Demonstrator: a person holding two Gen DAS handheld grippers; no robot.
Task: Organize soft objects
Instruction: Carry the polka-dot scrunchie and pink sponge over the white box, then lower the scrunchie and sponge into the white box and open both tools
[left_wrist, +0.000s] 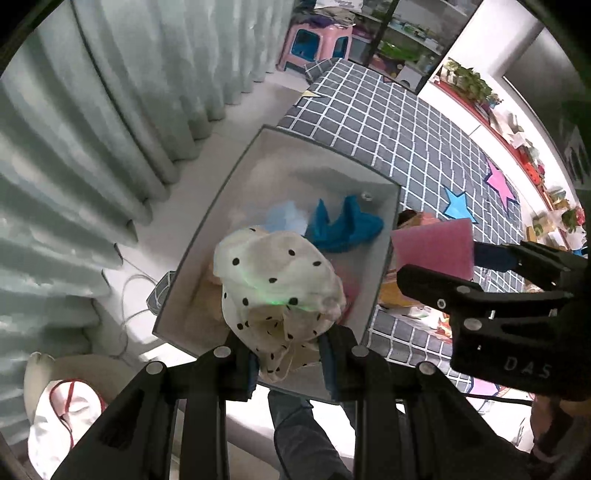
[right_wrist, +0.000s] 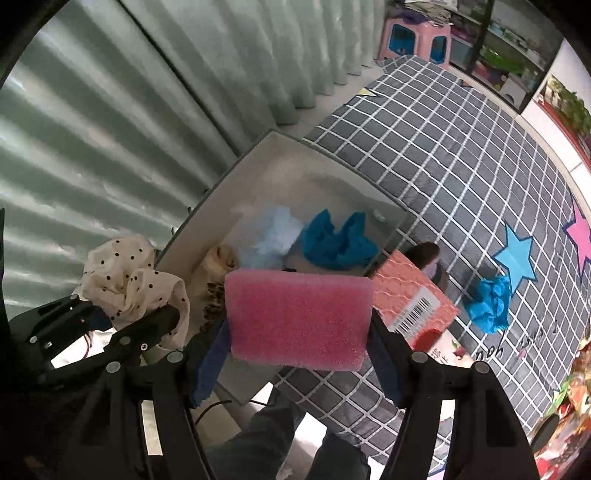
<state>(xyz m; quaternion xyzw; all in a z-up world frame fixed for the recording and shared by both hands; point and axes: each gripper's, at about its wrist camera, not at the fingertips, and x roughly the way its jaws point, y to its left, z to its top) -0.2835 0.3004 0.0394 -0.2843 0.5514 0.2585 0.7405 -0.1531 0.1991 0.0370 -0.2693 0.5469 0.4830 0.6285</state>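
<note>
The right gripper (left_wrist: 476, 266) body reads "DAS"; a red carton (right_wrist: 413, 299) on the checked bedspread (right_wrist: 443, 155) carries a barcode label. Left gripper (left_wrist: 288, 350) – jaws narrowed, clamping the polka-dot cloth (left_wrist: 280, 280) above the grey box (left_wrist: 207, 236). Right gripper (right_wrist: 299, 354) – jaws wider, clamping the pink sponge (right_wrist: 299, 317) over the box's rim. Blue cloth (right_wrist: 336, 240) lies inside; another blue cloth piece (right_wrist: 489, 304) lies on the bedspread.

A cream cloth (left_wrist: 280, 280) with black dots is seen over a grey box (left_wrist: 380, 280). A pink sponge (right_wrist: 299, 317) is seen beside the box, a blue cloth (left_wrist: 343, 225) inside it, and a grey white-checked sheet (right_wrist: 443, 155) beneath.
</note>
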